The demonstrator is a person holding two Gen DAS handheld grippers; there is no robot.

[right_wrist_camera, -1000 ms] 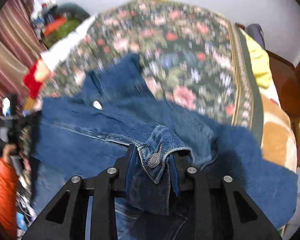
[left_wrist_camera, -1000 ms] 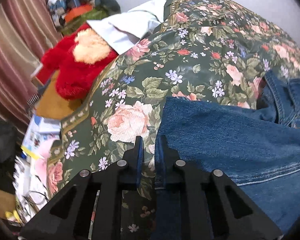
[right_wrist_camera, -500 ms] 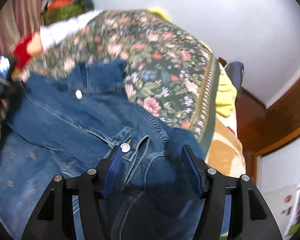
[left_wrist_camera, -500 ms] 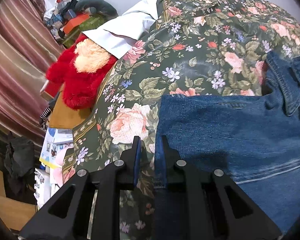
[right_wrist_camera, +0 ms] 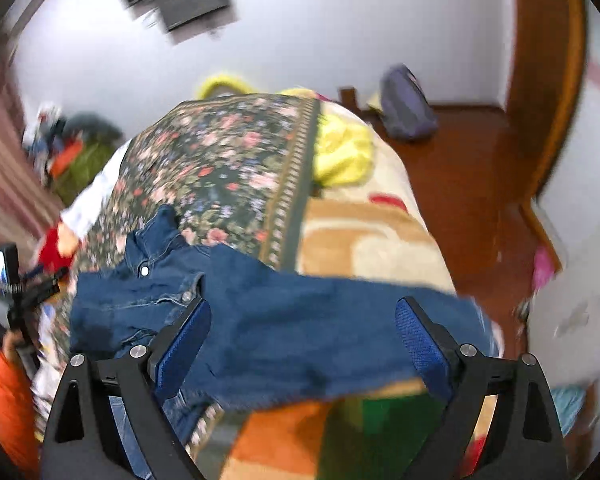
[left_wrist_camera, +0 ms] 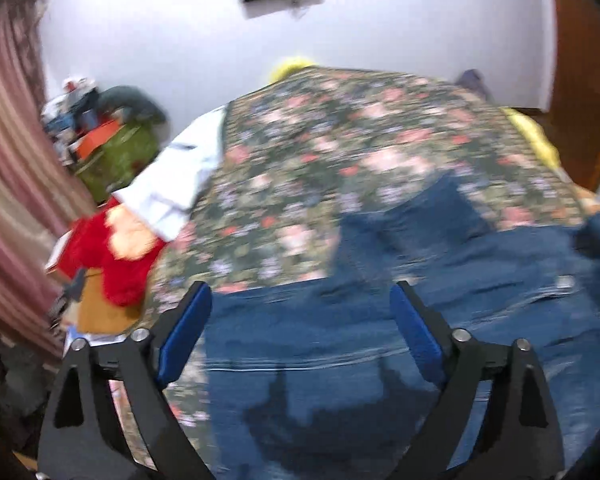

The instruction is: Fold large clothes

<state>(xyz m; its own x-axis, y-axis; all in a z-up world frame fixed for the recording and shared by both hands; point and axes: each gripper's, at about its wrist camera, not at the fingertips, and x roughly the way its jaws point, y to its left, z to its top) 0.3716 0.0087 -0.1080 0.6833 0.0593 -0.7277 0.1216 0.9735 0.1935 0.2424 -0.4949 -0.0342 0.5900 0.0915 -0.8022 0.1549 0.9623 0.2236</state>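
A blue denim jacket (left_wrist_camera: 380, 320) lies spread on the floral bedspread (left_wrist_camera: 340, 152), collar toward the far side. My left gripper (left_wrist_camera: 300, 328) is open and empty, raised above the jacket's near left part. In the right wrist view the jacket (right_wrist_camera: 260, 320) lies across the bed's near end, one part reaching right toward the bed edge. My right gripper (right_wrist_camera: 304, 340) is open and empty above it. Both views are motion-blurred.
A red plush toy (left_wrist_camera: 112, 256) and a white shirt (left_wrist_camera: 172, 184) lie at the bed's left edge. A yellow cloth (right_wrist_camera: 340, 152) and a beige blanket (right_wrist_camera: 360, 232) lie on the right side. Wooden floor (right_wrist_camera: 460, 168) lies beyond. The striped curtain (left_wrist_camera: 12, 160) hangs left.
My left gripper opened, let go of the jacket's edge and lifted away. My right gripper, which released the cuff half a second ago, opened wider and pulled back and up.
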